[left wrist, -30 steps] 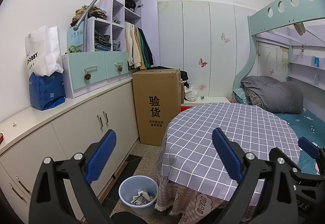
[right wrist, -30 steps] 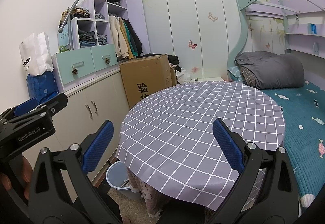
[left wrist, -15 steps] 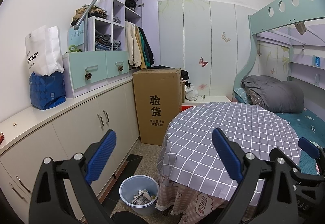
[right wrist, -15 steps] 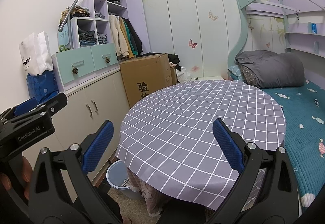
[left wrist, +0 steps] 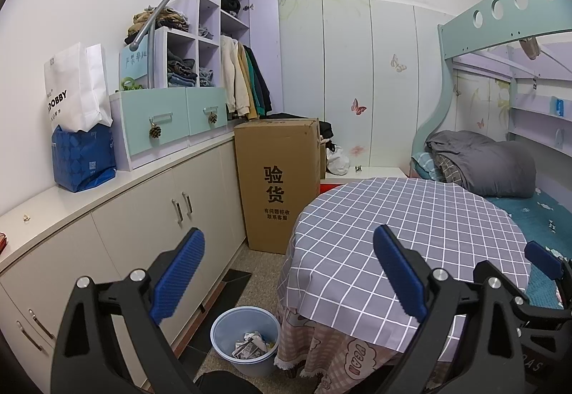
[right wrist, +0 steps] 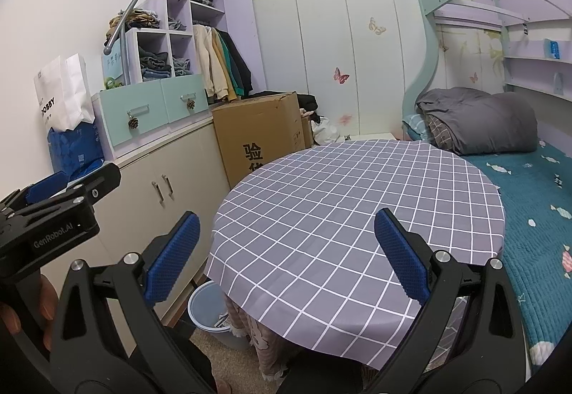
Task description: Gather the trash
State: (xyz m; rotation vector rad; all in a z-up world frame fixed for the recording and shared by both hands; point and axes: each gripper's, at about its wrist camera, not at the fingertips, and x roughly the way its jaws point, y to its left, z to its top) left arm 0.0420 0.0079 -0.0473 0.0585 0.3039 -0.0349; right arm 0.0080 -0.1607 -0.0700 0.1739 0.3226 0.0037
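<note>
A light blue waste bin (left wrist: 246, 340) stands on the floor beside the round table (left wrist: 411, 233), with crumpled paper trash (left wrist: 250, 345) inside. The bin also shows partly hidden under the table edge in the right wrist view (right wrist: 209, 313). The table's grey checked cloth (right wrist: 357, 215) has nothing on it. My left gripper (left wrist: 289, 274) is open and empty, held above the bin and the table's left edge. My right gripper (right wrist: 286, 256) is open and empty, held over the table's near edge. The left gripper also shows at the left in the right wrist view (right wrist: 53, 211).
White cabinets (left wrist: 143, 215) run along the left wall, with a blue bag (left wrist: 84, 158) and a white bag (left wrist: 75, 86) on top. A tall cardboard box (left wrist: 280, 183) stands behind the table. A bunk bed (right wrist: 529, 186) with a grey quilt is at the right.
Both grippers stay open and almost still. The views have shifted only very slightly.
</note>
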